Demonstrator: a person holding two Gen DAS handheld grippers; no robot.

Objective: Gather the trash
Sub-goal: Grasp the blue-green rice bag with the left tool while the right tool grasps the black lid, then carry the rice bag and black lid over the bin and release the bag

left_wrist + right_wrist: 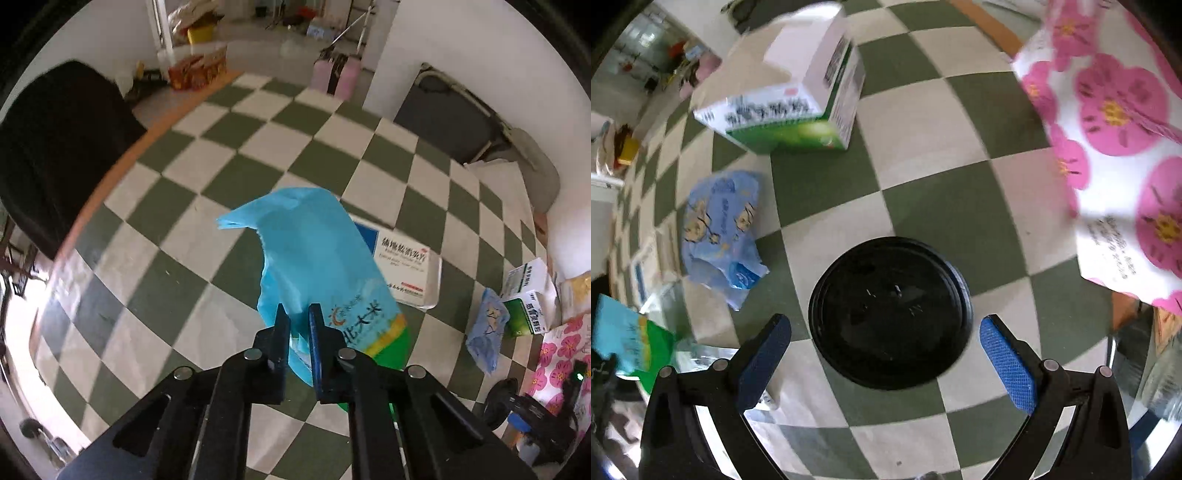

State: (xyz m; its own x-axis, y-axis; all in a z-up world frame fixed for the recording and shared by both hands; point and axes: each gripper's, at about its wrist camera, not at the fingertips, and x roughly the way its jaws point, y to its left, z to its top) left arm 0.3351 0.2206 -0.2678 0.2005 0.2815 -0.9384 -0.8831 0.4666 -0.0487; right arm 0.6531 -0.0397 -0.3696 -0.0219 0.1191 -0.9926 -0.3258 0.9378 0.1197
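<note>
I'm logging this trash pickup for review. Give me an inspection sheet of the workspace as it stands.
Surface: green-and-white checkered cloth on a wood-edged table.
Job's things: blue plastic bag; black round lid; blue printed wrapper; green-white carton; flat white box.
Clutter: pink-flowered white bag.
Grippers: left claw shut on the blue plastic bag; right claw open, straddling the black round lid from above.
Cables: nothing seen.
Surroundings: black chair, tiled floor, luggage.
</note>
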